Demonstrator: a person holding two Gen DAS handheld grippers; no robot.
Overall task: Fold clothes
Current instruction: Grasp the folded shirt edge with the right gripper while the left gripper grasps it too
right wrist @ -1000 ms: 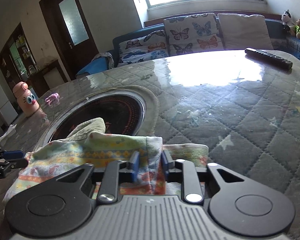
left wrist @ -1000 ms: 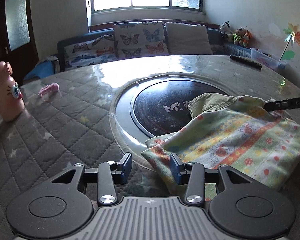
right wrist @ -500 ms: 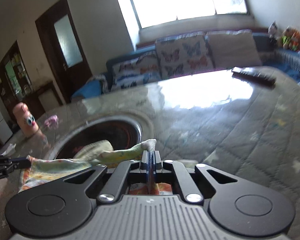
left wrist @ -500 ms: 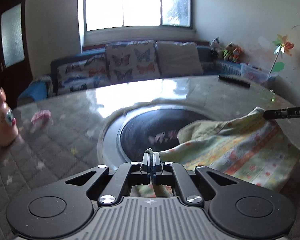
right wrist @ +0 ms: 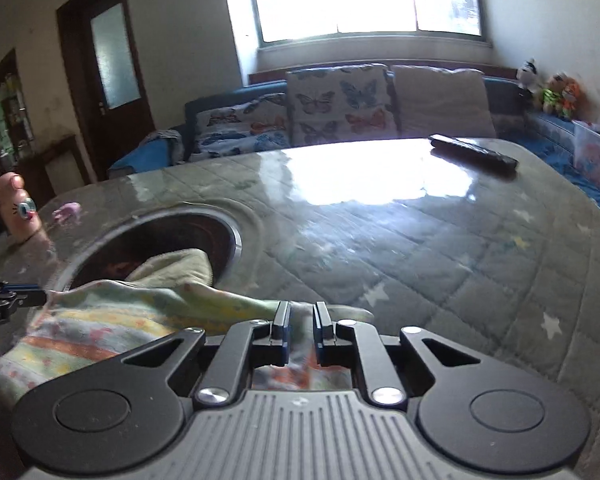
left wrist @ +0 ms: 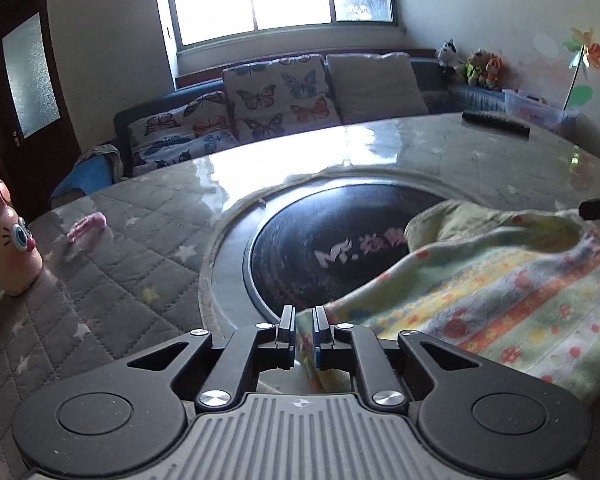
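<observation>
A small patterned garment (left wrist: 496, 292) with yellow, orange and red flower stripes lies over the right side of the round table, partly over the dark centre disc (left wrist: 332, 248). My left gripper (left wrist: 303, 322) has its jaws a little apart with the garment's near corner between them. My right gripper (right wrist: 300, 320) also stands slightly apart around the garment's other edge (right wrist: 148, 320). Each gripper's tip shows at the edge of the other view.
A pink cartoon bottle (left wrist: 8, 244) stands at the table's left edge, with a small pink toy (left wrist: 86, 226) near it. A black remote (left wrist: 496, 122) lies at the far right. A sofa with butterfly cushions (left wrist: 276, 100) runs behind the quilted table (left wrist: 120, 264).
Both grippers shut on the garment's corners half a second ago and lifted it. Now both jaws have parted a little and the cloth sits lower, further over the table.
</observation>
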